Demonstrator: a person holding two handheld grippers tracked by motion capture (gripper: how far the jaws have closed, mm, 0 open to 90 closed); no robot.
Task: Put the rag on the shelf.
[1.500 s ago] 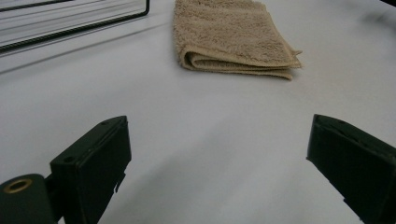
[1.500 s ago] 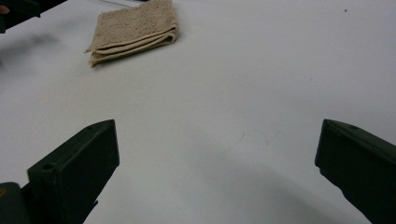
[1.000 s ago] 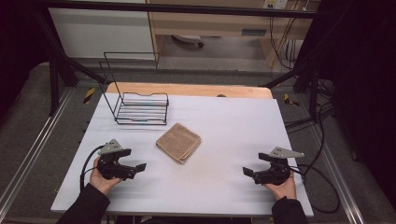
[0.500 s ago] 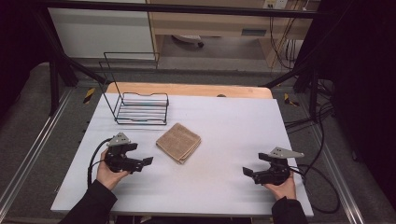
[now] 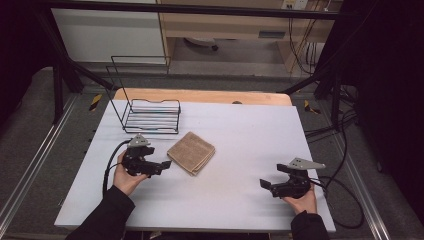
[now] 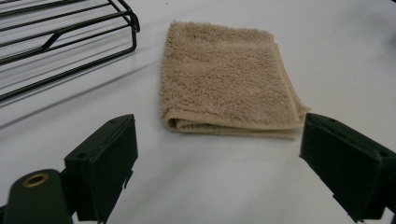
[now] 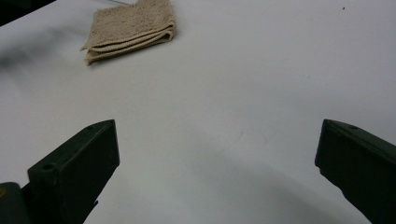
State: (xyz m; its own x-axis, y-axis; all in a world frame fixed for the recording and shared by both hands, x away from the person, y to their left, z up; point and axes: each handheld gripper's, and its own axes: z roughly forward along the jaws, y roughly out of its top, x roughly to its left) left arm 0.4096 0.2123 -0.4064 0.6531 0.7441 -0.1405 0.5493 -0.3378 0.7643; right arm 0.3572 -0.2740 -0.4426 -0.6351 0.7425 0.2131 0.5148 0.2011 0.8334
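- The table (image 5: 240, 125) carried a folded towel (image 5: 191, 152) just in front of the wire rack (image 5: 150, 116).
- The left gripper (image 5: 165, 164) was far nearer the towel than the right gripper (image 5: 263, 184).
- The towel lay straight ahead of the left jaws, not yet touching, folded edge toward them.
- Both grippers' jaws were spread wide, grasping nothing.

No legible text, label, brand, number or sign on any surface; a pale tag on the front edge of the wooden bench (image 5: 272, 34) beyond the table's far edge is too small and blurred to read, and the yellow-black markers (image 5: 95, 101) on the floor carry stripes only
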